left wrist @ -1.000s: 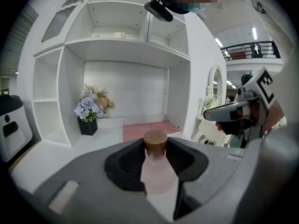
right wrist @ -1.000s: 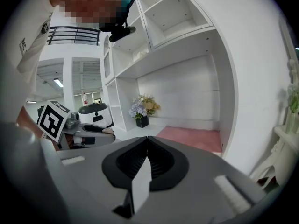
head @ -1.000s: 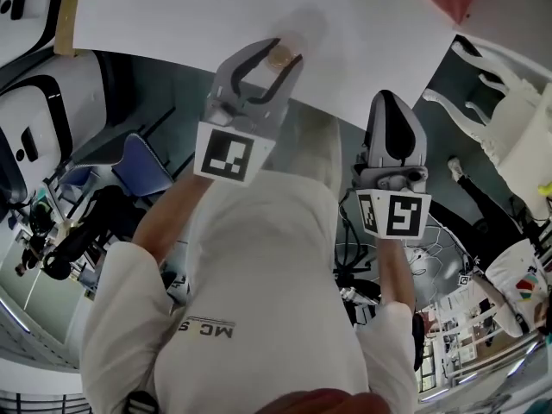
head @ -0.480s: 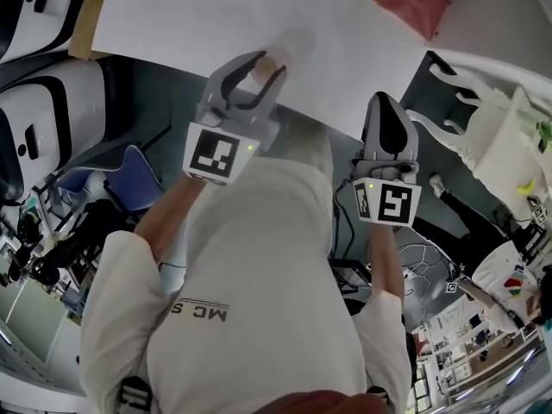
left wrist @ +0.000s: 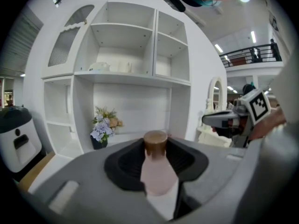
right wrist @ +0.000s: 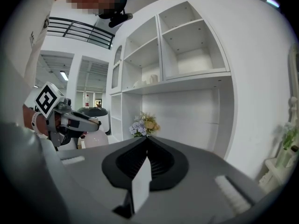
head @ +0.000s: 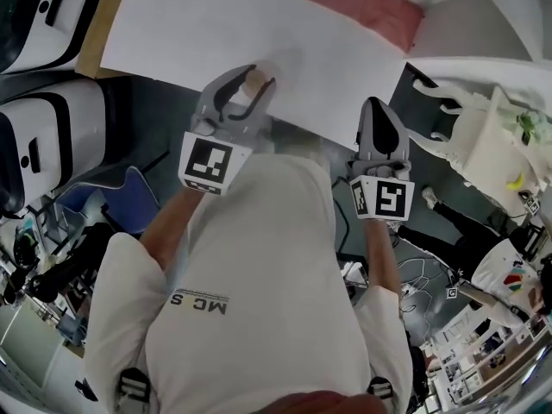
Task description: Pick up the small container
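The small container sits squeezed between the jaws of the left claw, its brown cap near their tips; the right claw is clenched, empty

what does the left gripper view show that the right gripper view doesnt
Left gripper view only: the small container close up, brown cap and pale body clamped in its own jaws, plus the right claw side-on. Right gripper view only: its own jaws shut on nothing, plus the left claw side-on. Both: the white shelf unit and the flowers.
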A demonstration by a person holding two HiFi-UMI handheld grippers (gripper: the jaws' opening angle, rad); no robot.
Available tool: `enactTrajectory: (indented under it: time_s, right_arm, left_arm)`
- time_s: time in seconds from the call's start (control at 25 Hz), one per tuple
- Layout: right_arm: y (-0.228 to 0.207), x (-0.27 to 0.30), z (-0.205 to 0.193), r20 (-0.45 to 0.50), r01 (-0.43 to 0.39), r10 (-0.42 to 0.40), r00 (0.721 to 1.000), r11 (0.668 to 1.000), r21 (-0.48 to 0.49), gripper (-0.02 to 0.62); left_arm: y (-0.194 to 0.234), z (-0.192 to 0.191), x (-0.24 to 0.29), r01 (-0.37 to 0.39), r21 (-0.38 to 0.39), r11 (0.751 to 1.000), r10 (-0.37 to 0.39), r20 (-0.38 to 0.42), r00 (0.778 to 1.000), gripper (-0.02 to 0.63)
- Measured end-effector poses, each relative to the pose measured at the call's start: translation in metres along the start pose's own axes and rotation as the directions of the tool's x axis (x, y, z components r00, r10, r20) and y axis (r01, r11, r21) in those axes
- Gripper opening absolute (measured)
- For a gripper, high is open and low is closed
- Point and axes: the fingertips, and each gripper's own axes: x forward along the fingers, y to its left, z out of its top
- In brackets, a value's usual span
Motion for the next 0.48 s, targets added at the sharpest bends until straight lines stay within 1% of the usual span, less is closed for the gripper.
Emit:
enactTrajectory:
  time_s: [0.2, 0.36, 0.48]
  right_arm:
    - [0.01, -0.001, 0.015, 0.033, -0.012, 0.013, 0.999, 1.0, -0.013, -0.003]
    - [0.024, -0.003, 0.021, 0.037, -0.02, 0.022, 0.999, 0.999, -0.045, -0.003]
    - [0.033, -0.002, 0.024, 0.043, -0.023, 0.024, 0.999, 0.999, -0.042, -0.003]
  left_arm:
    - [0.001, 0.008, -0.015, -0.009, -0.006, 1.0, 0.009, 0.006, 1.0, 0.14]
    - [0.004, 0.008, -0.031, -0.018, 0.002, 1.0, 0.018, 0.009, 1.0, 0.14]
    - [0.01, 0.009, -0.04, -0.025, 0.005, 1.0, 0.025, 0.01, 1.0, 0.14]
